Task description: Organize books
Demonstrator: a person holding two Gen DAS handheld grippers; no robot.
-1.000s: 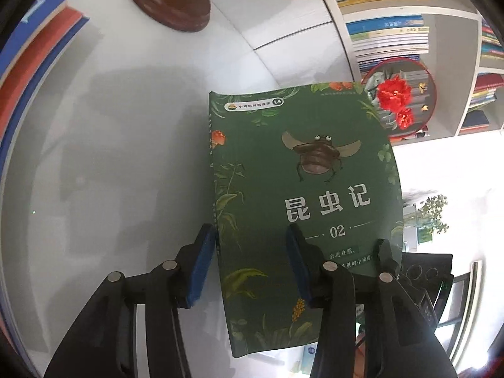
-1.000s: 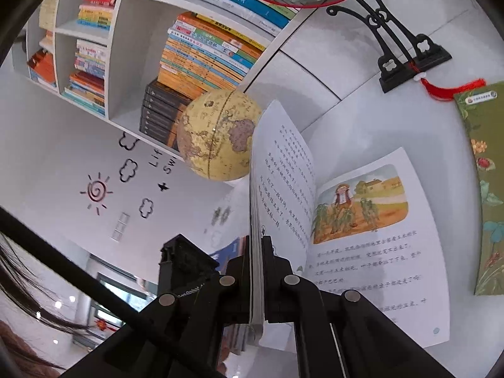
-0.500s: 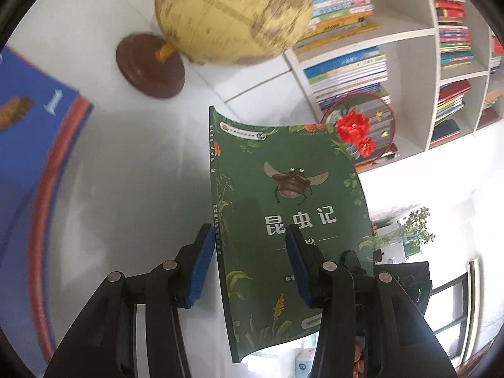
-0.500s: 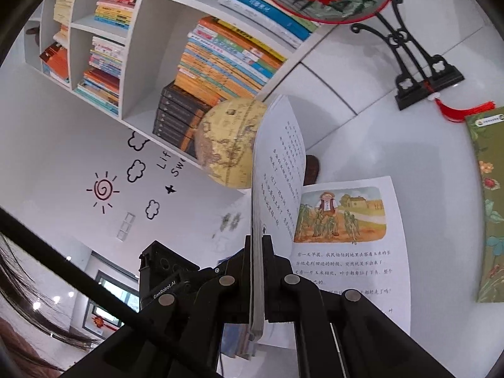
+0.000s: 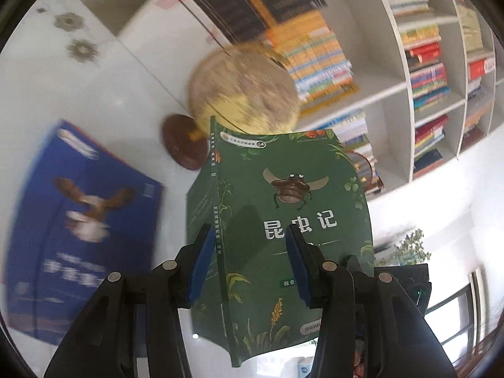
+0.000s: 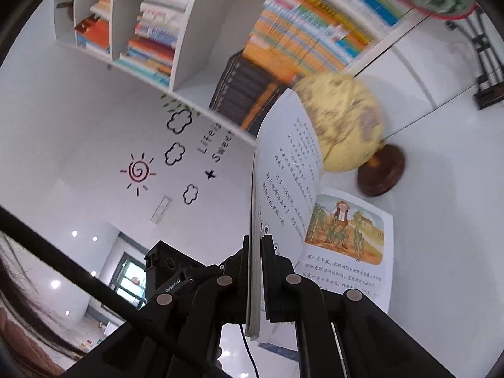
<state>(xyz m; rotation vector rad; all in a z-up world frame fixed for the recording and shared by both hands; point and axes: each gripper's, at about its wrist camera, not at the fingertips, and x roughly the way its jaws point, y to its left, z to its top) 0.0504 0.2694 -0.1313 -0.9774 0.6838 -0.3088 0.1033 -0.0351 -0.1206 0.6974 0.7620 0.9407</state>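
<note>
My left gripper (image 5: 249, 261) is shut on a green book (image 5: 283, 220) with a beetle on its cover, gripping it near the spine and holding it lifted off the white table (image 5: 78, 88). A blue book (image 5: 78, 220) with a bird on its cover lies on the table to the left. My right gripper (image 6: 256, 271) is shut on the raised half of an open picture book (image 6: 346, 245); its other half with a farm drawing hangs open to the right.
A yellow globe (image 5: 245, 91) on a brown base (image 5: 182, 145) stands behind the green book; it also shows in the right wrist view (image 6: 343, 123). White shelves full of books (image 5: 425, 47) line the wall behind. A black ornament stand (image 6: 485, 72) is at the far right.
Both grippers have tilted upward with their books. The green book has risen off the table, and the blue book has come more into view on the left.
</note>
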